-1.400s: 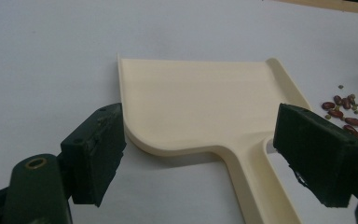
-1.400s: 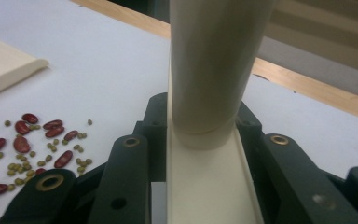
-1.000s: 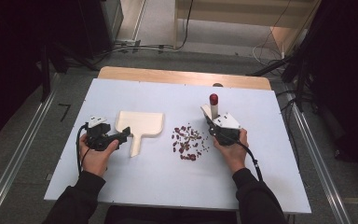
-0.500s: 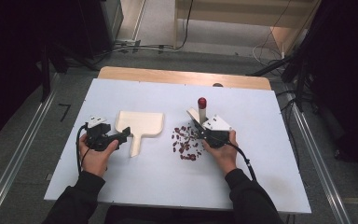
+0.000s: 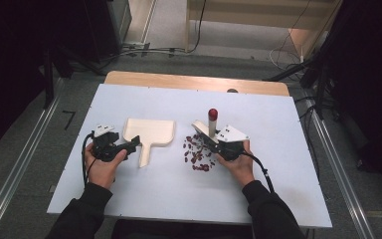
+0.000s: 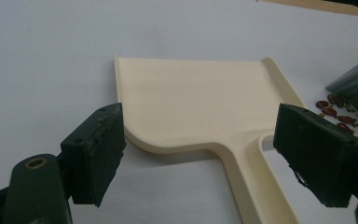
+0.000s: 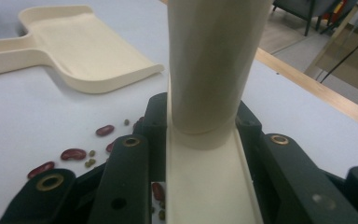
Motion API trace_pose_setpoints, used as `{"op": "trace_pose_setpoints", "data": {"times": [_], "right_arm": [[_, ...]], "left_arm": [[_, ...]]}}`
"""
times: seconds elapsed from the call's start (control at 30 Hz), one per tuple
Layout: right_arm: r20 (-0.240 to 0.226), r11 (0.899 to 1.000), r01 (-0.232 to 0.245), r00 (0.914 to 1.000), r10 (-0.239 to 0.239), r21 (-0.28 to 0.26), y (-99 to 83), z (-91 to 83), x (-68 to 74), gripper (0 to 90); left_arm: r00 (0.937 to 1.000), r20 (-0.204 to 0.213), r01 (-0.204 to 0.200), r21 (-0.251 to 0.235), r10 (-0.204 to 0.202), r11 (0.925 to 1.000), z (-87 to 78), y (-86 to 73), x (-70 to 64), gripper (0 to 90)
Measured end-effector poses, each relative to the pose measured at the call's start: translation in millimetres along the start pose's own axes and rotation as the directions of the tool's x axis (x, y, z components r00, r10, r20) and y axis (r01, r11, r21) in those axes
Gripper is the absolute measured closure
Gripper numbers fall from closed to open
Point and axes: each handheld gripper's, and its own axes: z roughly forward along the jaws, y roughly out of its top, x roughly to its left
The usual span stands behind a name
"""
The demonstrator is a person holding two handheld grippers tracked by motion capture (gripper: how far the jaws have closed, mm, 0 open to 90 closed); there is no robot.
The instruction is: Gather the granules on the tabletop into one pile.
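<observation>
Since the earlier frames, the right gripper (image 5: 214,144) has been carrying its brush (image 5: 210,127) leftward from the clear table at the right until the bristle end is meeting the pile of beans (image 5: 195,152); the left gripper (image 5: 129,145) and the dustpan (image 5: 148,134) are lying as before.

Beans: red ones mixed with small green ones are lying loose on the white table (image 5: 278,124), just right of the dustpan's handle and apart from it. None are lying in the dustpan's tray (image 6: 191,98), which is sitting bare and flat on the table.

Brush: a cream handle (image 7: 212,65) with a red cap is standing nearly upright, and the right gripper is clamping tight around its lower part, as the right gripper view is showing.

Left gripper: its jaws are standing wide apart, holding nothing, one on each side of the dustpan handle (image 6: 256,186) and not yet touching it.

Step in hand, as judged: sweeping the beans toward the dustpan. Doing it well is likely calling for closing the left jaws on the handle first, so the pan is staying put, then drawing the bristles low across the table in short strokes so that beans are not skipping past the pan's lip.
</observation>
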Motion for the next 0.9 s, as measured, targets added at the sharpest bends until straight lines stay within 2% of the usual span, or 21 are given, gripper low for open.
{"op": "trace_pose_setpoints", "data": {"times": [0.17,0.27,0.43,0.47,0.67,0.83,0.9], "right_arm": [[-0.028,0.999,0.043,0.9987,-0.043,0.001,1.6,-4.0,6.1,64.3],[-0.011,0.998,0.056,0.9983,-0.056,-0.008,2.8,-4.8,6.5,64.3],[0.031,0.998,0.032,0.9991,-0.03,-0.046,8.8,-4.2,-9.1,64.3],[0.026,0.998,0.027,0.9993,-0.026,-0.048,9.9,-3.2,-12.9,64.3],[-0.002,0.999,0.019,0.9998,-0.019,-0.048,12.1,14.5,-25.6,64.3],[0.0,0.999,0.019,0.9998,-0.019,-0.025,13.3,27.6,-24.8,64.3],[-0.016,0.999,0.042,0.999,-0.042,-0.018,14.1,31.6,-20.5,64.3]], "left_arm": [[1.0,0.003,0.0,-0.002,0.0,1.0,-0.8,0.0,-0.2,18.0],[1.0,0.005,-0.003,-0.002,0.003,1.0,-1.0,-0.1,-0.8,18.0],[0.9999,0.007,-0.007,-0.003,0.007,1.0,-0.7,-0.4,-1.8,18.0],[1.0,0.008,-0.005,-0.003,0.005,1.0,-0.4,-0.5,-1.9,18.0],[1.0,0.003,-0.003,-0.004,0.003,1.0,0.4,-0.7,-1.0,18.0],[1.0,0.001,0.001,-0.001,-0.001,1.0,0.8,-1.4,-0.4,18.0],[1.0,0.0,0.001,0.001,-0.001,1.0,0.5,-1.6,0.2,18.0]]}}
